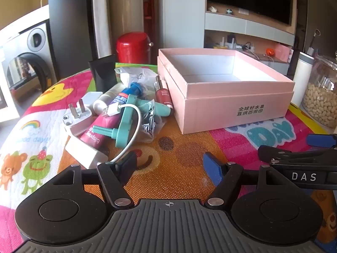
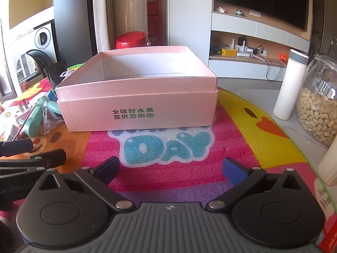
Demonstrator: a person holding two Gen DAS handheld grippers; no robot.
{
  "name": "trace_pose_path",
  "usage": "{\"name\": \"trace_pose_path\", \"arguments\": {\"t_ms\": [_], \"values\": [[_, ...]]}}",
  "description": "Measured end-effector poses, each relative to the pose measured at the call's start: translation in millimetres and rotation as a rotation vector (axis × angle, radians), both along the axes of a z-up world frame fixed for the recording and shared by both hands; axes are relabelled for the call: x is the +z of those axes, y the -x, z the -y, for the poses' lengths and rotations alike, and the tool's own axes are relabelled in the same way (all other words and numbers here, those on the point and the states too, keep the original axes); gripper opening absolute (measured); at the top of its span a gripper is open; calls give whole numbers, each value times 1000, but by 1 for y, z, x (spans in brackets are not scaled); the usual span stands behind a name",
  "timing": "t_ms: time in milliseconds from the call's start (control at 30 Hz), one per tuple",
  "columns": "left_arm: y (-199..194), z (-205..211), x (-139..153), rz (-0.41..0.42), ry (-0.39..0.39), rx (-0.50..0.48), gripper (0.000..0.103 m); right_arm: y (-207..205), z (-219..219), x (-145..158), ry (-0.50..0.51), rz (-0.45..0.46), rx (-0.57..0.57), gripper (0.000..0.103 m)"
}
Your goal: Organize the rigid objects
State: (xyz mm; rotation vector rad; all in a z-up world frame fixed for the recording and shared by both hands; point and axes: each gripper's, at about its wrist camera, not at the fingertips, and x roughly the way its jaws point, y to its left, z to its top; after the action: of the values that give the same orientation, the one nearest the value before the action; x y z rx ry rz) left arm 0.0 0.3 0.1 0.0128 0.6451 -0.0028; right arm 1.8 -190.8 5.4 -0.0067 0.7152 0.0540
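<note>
Beside the empty pink box (image 1: 231, 113), both grippers, left (image 1: 171, 168) and right (image 2: 170, 169), hang spread; that tangled white cable (image 1: 134, 130) could drag neighbours along.

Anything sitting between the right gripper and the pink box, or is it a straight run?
Nothing stands between the open right gripper and the pink cardboard box. In the right wrist view that stretch is only bare colourful printed mat.

From my feed, daylight falls on a colourful cartoon mat (image 2: 242, 126). Behind it I see a washing machine (image 1: 27, 63) at left, pale curtains (image 1: 118, 10), a red bin (image 1: 132, 47), and a dark TV (image 2: 261, 0) above white shelving (image 2: 252, 42) at right.
</note>
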Motion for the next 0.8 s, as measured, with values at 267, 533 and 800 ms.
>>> {"name": "trace_pose_path", "arguments": {"t_ms": [267, 533, 800], "values": [[0, -1, 0, -4, -3, -4, 77, 0, 0, 0, 5, -4, 0, 103], [-2, -2, 0, -3, -2, -2, 77, 0, 0, 0, 2, -3, 0, 103], [-1, -2, 0, -2, -1, -1, 77, 0, 0, 0, 0, -2, 0, 103]]}}
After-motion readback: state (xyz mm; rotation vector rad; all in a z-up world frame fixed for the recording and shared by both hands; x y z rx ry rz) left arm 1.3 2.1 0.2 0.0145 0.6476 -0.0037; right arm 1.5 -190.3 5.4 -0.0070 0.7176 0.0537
